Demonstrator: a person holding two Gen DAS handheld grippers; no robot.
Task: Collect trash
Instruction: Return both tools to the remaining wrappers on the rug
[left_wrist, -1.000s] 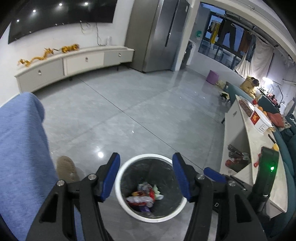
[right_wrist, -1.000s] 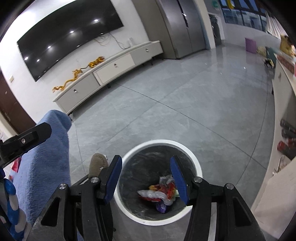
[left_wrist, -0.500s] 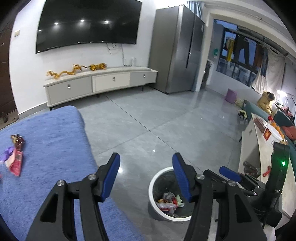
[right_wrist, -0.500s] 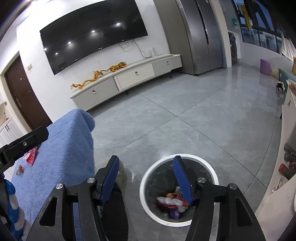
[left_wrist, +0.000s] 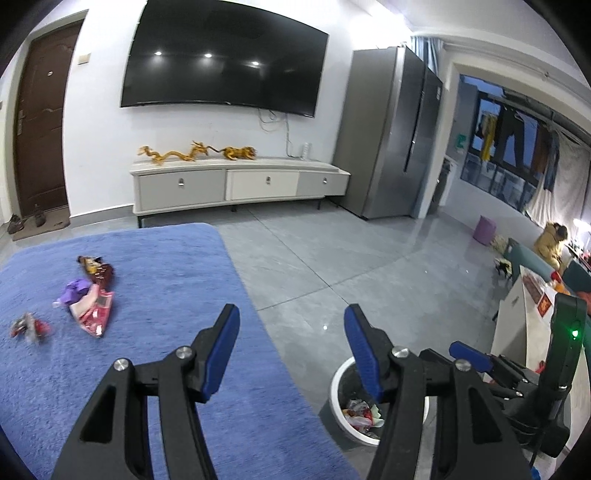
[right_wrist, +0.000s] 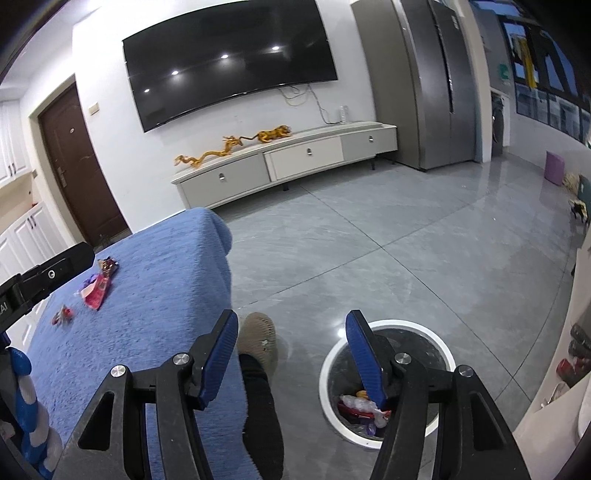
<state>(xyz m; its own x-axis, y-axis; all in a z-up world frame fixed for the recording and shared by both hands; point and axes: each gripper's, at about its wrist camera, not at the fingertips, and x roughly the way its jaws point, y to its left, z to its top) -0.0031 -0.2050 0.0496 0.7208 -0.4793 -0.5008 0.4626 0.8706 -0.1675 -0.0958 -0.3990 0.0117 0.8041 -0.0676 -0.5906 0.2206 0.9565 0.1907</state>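
Observation:
Several crumpled wrappers lie on the blue cloth (left_wrist: 159, 280): a pink one (left_wrist: 96, 314), a purple one (left_wrist: 75, 291), a dark red-brown one (left_wrist: 98, 269) and a small red one (left_wrist: 29, 326). My left gripper (left_wrist: 291, 317) hangs open and empty over the cloth's right edge, to the right of the wrappers. My right gripper (right_wrist: 291, 319) is open and empty too, between the cloth (right_wrist: 147, 295) and the white-rimmed bin (right_wrist: 388, 323). The bin (left_wrist: 338, 387) stands on the floor with wrappers (right_wrist: 360, 404) inside. The pink wrapper (right_wrist: 96, 291) also shows in the right wrist view.
A foot in a tan slipper (right_wrist: 258, 339) stands by the cloth's edge, beside the bin. A pale low table (left_wrist: 532, 295) with items runs along the right. A TV cabinet (left_wrist: 240, 184) and a grey fridge (left_wrist: 391, 133) line the far wall. Open grey floor lies between.
Both views have swung up and left, away from directly over the bin. The blue cloth and its wrappers have come into view. The right jaws stand slightly wider.

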